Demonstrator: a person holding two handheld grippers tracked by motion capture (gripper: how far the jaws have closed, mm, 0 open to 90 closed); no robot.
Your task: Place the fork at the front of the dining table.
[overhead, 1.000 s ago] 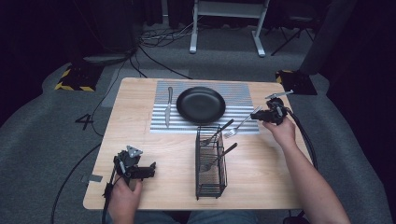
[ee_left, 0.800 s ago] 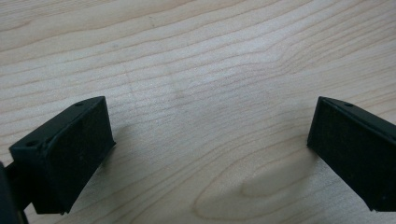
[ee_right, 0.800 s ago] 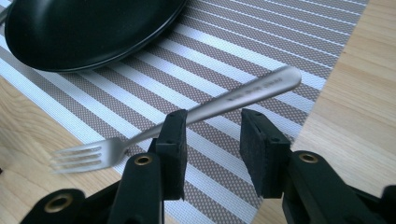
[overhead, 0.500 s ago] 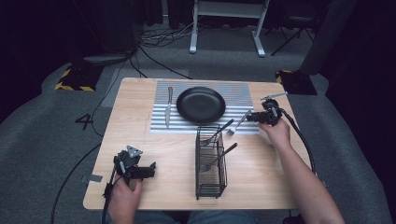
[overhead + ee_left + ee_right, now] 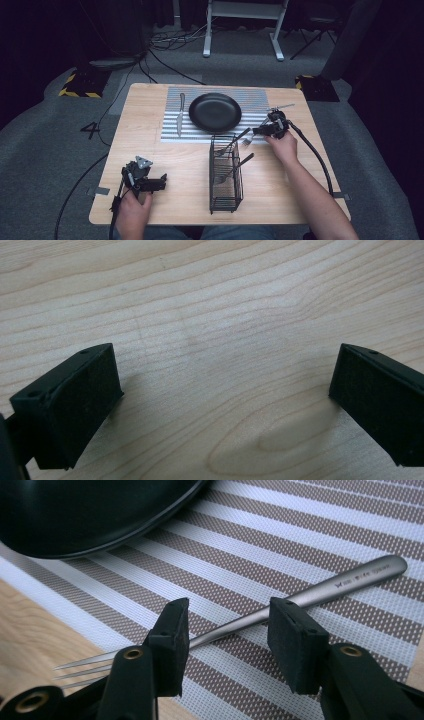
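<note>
A silver fork point(image 5: 320, 592) lies flat on the striped placemat point(image 5: 310, 530), its tines reaching out over the bare wood. My right gripper point(image 5: 227, 630) is open, with one jaw on each side of the fork's thin neck, close above the mat. In the high view this fork point(image 5: 246, 142) lies just right of the wire basket point(image 5: 226, 172), with the right gripper point(image 5: 261, 131) over it. The black plate point(image 5: 215, 112) sits at the middle of the mat. My left gripper point(image 5: 152, 183) rests open at the table's near left, with bare wood point(image 5: 225, 315) between its jaws.
A knife point(image 5: 180, 114) lies on the mat's left side. Two dark-handled utensils point(image 5: 239, 137) stick out of the basket. Another silver utensil point(image 5: 282, 106) lies beyond the right hand. The right gripper's cable point(image 5: 315, 155) trails along the table's right edge.
The right gripper has moved left and toward the person, down to the fork by the basket. The left gripper has stayed still.
</note>
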